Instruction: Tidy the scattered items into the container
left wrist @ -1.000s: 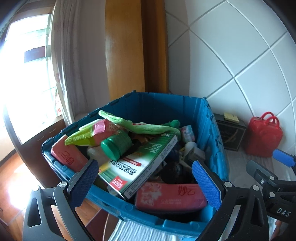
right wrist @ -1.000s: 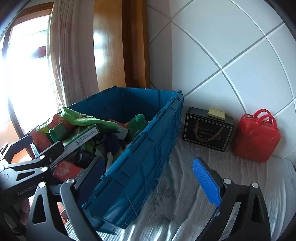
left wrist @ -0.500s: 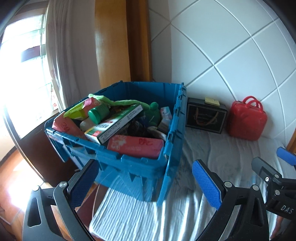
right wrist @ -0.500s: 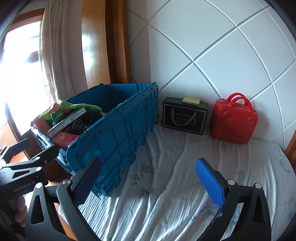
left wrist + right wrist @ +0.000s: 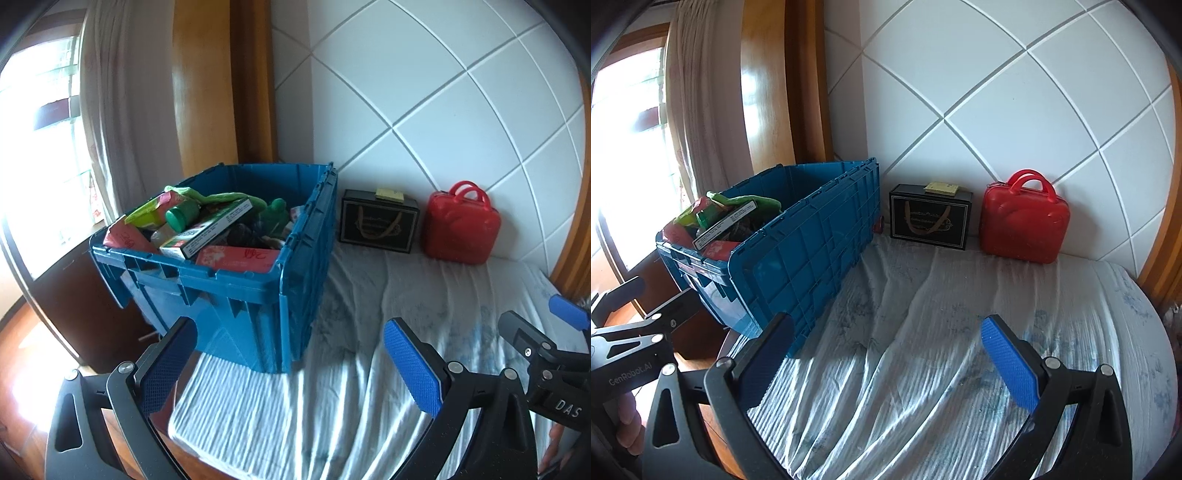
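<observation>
Left wrist: blue crate (image 5: 236,295) full; both jaws spread, empty.

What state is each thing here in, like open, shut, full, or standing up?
Left tongs: open, holding nothing.
Right tongs: open, holding nothing.
Blue crate: lid open, heaped full with items.
Black gift box: closed, upright against the wall.
Red case: closed, standing upright.
Bed sheet: wrinkled.
</observation>
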`<state>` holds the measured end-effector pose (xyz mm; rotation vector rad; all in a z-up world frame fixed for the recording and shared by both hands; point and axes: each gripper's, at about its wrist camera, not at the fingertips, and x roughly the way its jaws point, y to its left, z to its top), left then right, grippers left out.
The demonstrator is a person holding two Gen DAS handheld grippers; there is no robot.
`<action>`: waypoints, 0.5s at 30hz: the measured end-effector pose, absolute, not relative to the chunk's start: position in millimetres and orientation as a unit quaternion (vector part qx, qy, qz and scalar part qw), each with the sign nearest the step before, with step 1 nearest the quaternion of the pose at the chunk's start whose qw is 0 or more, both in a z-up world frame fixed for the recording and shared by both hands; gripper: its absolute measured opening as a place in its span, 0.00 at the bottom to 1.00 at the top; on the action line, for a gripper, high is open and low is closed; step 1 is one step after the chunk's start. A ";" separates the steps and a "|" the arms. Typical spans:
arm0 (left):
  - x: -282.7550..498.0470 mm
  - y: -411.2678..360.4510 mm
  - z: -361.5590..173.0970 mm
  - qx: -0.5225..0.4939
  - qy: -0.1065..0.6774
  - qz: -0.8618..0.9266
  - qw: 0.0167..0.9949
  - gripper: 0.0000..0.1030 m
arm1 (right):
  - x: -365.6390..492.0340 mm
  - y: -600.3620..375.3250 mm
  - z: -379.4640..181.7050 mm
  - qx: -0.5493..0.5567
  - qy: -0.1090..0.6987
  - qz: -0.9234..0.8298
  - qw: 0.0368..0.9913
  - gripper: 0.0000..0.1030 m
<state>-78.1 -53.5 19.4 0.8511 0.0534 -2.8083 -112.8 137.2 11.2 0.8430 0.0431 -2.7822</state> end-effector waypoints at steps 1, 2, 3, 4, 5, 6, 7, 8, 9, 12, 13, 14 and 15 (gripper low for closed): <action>-75.6 -53.1 19.2 0.289 0.018 -0.952 0.099 0.99 | -108.1 139.0 11.0 0.289 0.014 -0.951 0.112 1.00; -73.0 -52.8 18.9 0.290 0.017 -0.952 0.094 0.99 | -104.0 140.2 10.0 0.290 0.013 -0.951 0.107 1.00; -71.0 -52.1 18.3 0.290 0.016 -0.952 0.091 0.99 | -99.9 141.4 9.0 0.291 0.012 -0.951 0.103 1.00; -69.2 -51.4 17.5 0.291 0.015 -0.953 0.089 0.99 | -96.1 142.6 8.0 0.293 0.012 -0.951 0.099 1.00; -67.3 -51.0 16.7 0.293 0.013 -0.952 0.085 0.99 | -93.5 143.5 7.5 0.294 0.010 -0.951 0.095 1.00; -65.6 -51.0 15.9 0.295 0.012 -0.952 0.082 0.99 | -91.0 144.4 7.0 0.295 0.009 -0.951 0.092 1.00; -63.6 -51.3 15.1 0.297 0.012 -0.952 0.080 0.99 | -88.4 145.4 6.5 0.296 0.007 -0.951 0.088 1.00; -61.4 -51.5 14.7 0.296 0.012 -0.952 0.078 0.99 | -85.9 146.3 6.0 0.296 0.006 -0.951 0.085 1.00; -59.1 -51.7 14.3 0.296 0.012 -0.952 0.076 0.99 | -83.4 147.1 5.5 0.297 0.005 -0.951 0.081 1.00; -52.0 -51.7 14.8 0.292 0.011 -0.954 0.073 0.99 | -76.9 148.2 4.2 0.299 0.002 -0.952 0.074 1.00; -49.6 -51.6 15.3 0.290 0.010 -0.954 0.072 0.99 | -74.9 148.5 4.0 0.298 0.001 -0.952 0.073 1.00; -47.2 -51.4 15.9 0.288 0.009 -0.955 0.071 0.99 | -73.3 148.9 3.9 0.299 0.000 -0.952 0.071 1.00; -45.6 -51.8 16.2 0.288 0.010 -0.955 0.069 0.99 | -71.6 149.4 4.0 0.299 -0.001 -0.952 0.069 1.00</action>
